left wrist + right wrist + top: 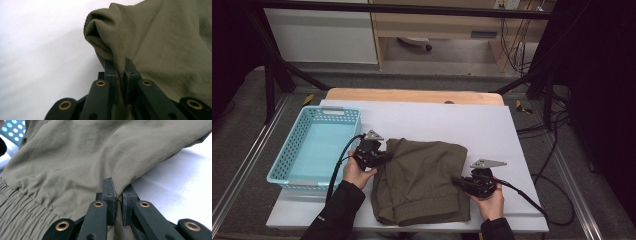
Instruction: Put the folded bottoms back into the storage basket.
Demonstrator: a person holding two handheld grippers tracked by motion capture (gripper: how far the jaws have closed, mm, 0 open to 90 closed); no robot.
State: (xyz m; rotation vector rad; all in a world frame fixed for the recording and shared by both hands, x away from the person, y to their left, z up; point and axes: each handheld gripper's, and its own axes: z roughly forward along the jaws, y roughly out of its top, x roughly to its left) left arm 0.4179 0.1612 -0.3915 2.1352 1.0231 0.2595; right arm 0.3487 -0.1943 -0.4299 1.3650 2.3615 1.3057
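While one basket (294, 150) stands aside, two hand-held grippers (384, 157) (458, 181) pinch one olive garment (424, 175).

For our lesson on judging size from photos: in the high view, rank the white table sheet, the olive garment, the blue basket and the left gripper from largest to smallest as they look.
1. White table sheet
2. Olive garment
3. Blue basket, close behind the garment, so that order is unsure
4. Left gripper, shut on the garment
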